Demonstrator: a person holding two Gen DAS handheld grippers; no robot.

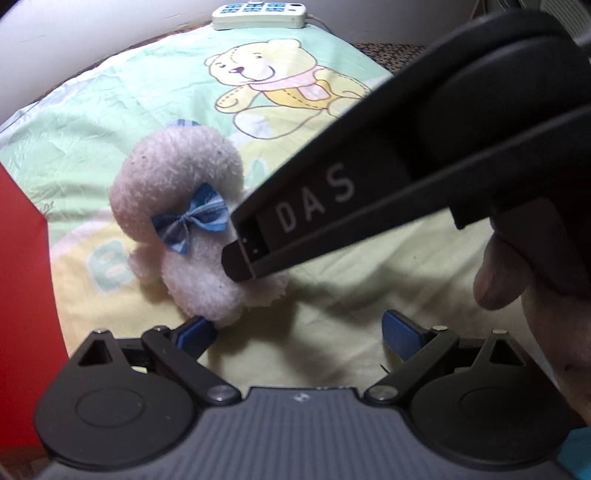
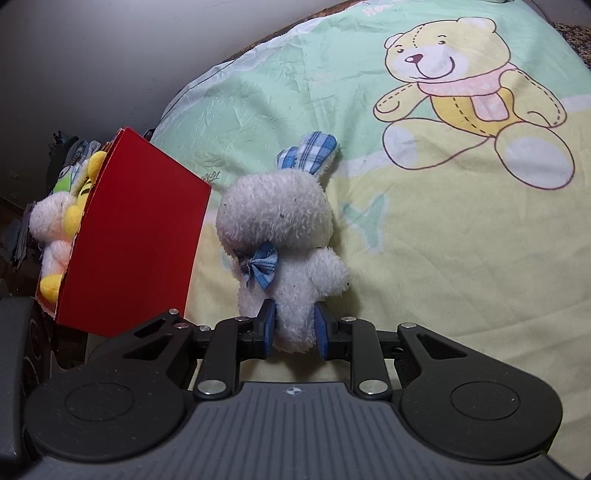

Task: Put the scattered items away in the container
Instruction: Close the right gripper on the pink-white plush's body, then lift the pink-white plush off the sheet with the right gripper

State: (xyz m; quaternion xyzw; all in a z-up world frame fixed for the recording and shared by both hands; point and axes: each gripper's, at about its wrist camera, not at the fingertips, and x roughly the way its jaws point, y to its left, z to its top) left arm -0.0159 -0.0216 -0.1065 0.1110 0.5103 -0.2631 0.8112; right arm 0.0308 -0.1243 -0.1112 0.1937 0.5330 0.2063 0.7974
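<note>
Two cameras look down on the same white plush rabbit [image 2: 284, 251], and each gives what the other lacks. The right wrist view shows the right gripper [image 2: 294, 328] with its jaws drawn in close on the toy's lower body, a blue pad [image 2: 268, 325] pressed into the fleece on each side; the rabbit lies on the bed sheet [image 2: 461, 240], its checked blue ears [image 2: 308, 153] pointing away and a checked blue bow [image 2: 260, 267] at its neck. Only this view shows the red box [image 2: 136, 236], standing just left of the rabbit at the edge of the bed, and the other soft toys [image 2: 61, 229] already packed inside, white and yellow. The left wrist view shows merely a strip of red at its left edge. What it adds is the right gripper seen from outside, a black body lettered DAS coming in from the upper right with its tip sunk into the rabbit's body, and part of a hand [image 1: 506, 280] on its grip. The left gripper [image 1: 299, 332] stands with jaws spread wide and nothing held; its left pad [image 1: 194, 332] sits right by the rabbit's underside, though whether it touches I cannot tell. A pale remote control [image 1: 258, 14] lies at the far end of the bed, seen from this camera alone.
</note>
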